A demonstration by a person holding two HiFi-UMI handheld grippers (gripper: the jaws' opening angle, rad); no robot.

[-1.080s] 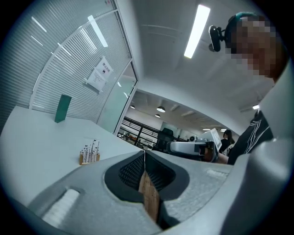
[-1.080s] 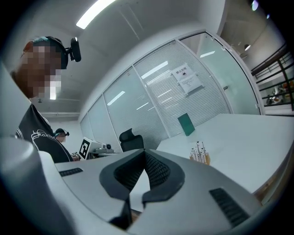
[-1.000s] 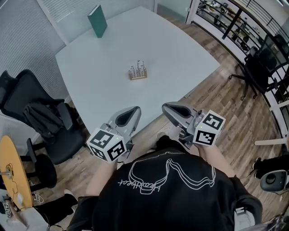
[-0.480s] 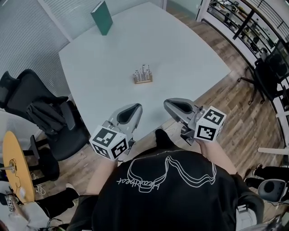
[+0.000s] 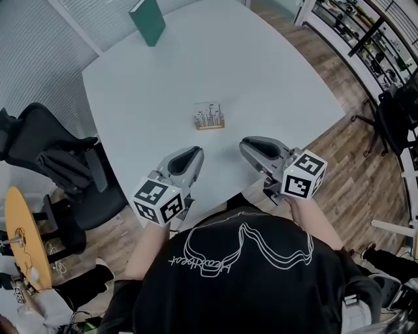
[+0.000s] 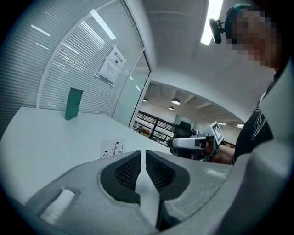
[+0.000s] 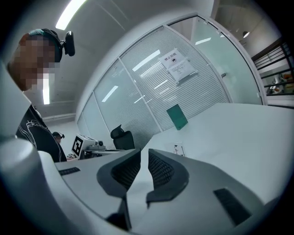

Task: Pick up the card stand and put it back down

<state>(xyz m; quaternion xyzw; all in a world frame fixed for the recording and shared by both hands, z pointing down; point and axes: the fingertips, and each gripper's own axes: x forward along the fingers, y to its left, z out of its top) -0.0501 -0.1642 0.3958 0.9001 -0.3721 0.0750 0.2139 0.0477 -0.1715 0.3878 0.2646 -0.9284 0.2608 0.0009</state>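
The card stand (image 5: pixel 209 116), a small wooden base with a white card and thin metal clips, stands alone in the middle of the white table (image 5: pixel 274 72). It also shows far ahead as the stand (image 6: pixel 111 148) in the left gripper view, and tiny as the stand (image 7: pixel 179 149) in the right gripper view. My left gripper (image 5: pixel 191 154) hovers over the table's near edge, short of the stand, jaws shut and empty (image 6: pixel 143 153). My right gripper (image 5: pixel 247 143) is level with it on the right; its jaws (image 7: pixel 144 153) are opening a slit, with nothing between them.
A green book (image 5: pixel 147 19) stands upright at the table's far edge. A black office chair (image 5: pixel 59 163) sits left of the table. Wood floor and more chairs (image 5: pixel 395 111) lie to the right. A person's torso fills the bottom of the head view.
The head view has shifted forward: the card stand sits lower in the picture and closer to both grippers. Both grippers have edged slightly further over the table's near edge.
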